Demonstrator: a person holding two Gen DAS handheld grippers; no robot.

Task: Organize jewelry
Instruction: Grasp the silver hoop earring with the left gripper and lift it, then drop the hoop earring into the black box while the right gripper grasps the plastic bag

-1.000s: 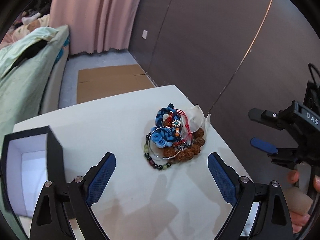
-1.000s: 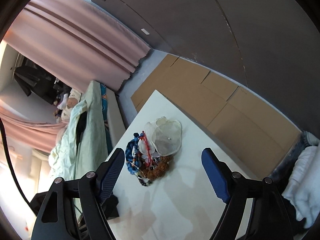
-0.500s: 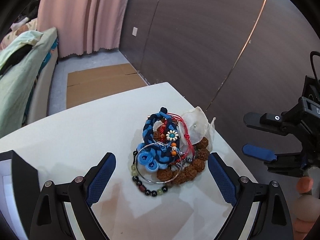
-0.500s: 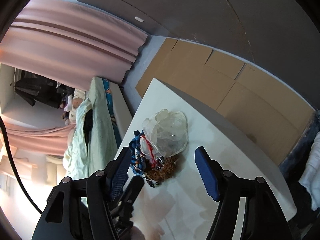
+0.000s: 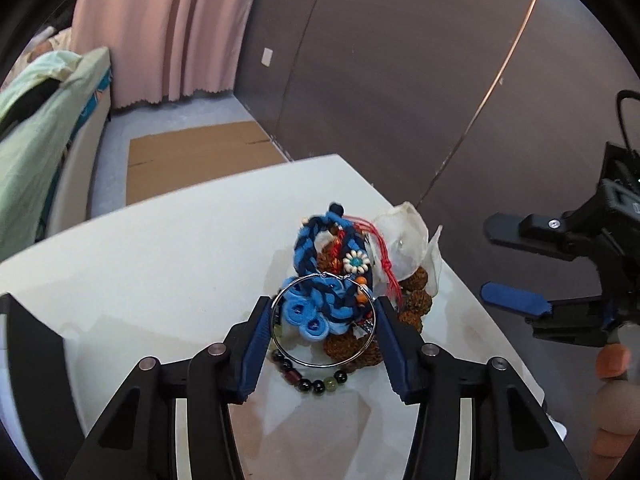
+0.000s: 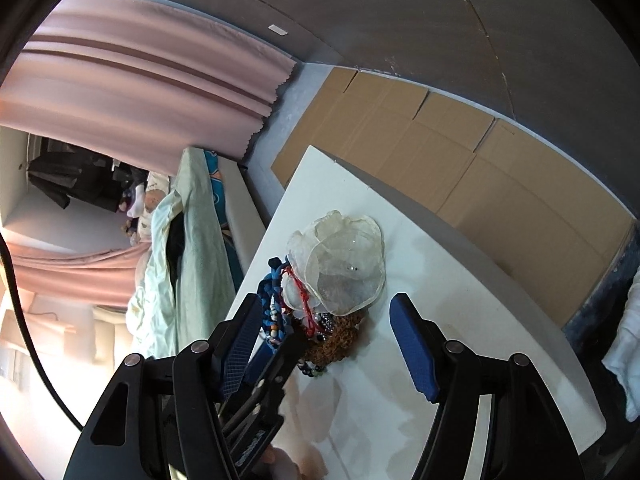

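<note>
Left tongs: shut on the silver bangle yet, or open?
Cannot tell. The left tongs have narrowed to flank the silver bangle atop the jewelry pile, but contact isn't clear.

I see a white table [image 5: 160, 264], a pink curtain [image 5: 168, 32], flat cardboard [image 5: 192, 160] on the floor, and a green blanket [image 5: 28, 128] at the left.

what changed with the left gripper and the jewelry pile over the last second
The left gripper moved in on the jewelry pile and narrowed until its fingers flank the silver bangle; whether they touch it is unclear. The right gripper stayed open beside the pile, and the jewelry has not shifted on the table.
</note>
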